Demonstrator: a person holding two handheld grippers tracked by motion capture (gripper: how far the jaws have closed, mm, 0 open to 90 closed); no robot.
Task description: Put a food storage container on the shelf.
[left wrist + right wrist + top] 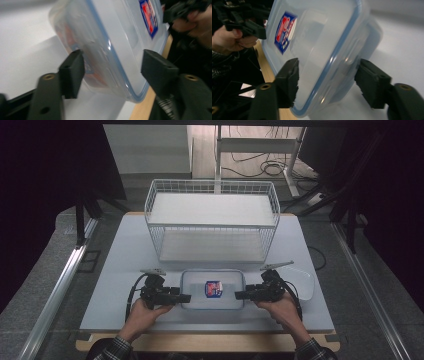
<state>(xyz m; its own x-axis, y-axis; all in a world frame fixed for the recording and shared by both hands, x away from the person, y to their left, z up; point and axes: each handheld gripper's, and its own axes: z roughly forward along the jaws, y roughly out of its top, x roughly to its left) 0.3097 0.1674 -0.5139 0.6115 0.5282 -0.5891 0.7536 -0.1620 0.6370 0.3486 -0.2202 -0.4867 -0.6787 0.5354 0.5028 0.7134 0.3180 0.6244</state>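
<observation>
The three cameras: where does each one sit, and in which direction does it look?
High view: above the person's side, looking forward and down on the table, wire basket and lidded container; both forearms, left gripper and right gripper show.
Left gripper view: rides the left gripper, facing the container's end; its fingers show.
Right gripper view: rides the right gripper, facing the opposite end; its fingers show.
Shared: both gripper views show the red-and-blue label and the other hand.

A fixed camera looks down and forward from above the person's side. Each gripper camera sits very near, facing inward from opposite ends. All three share the clear blue-rimmed plastic lidded box [212,289] [117,47] [319,50].
</observation>
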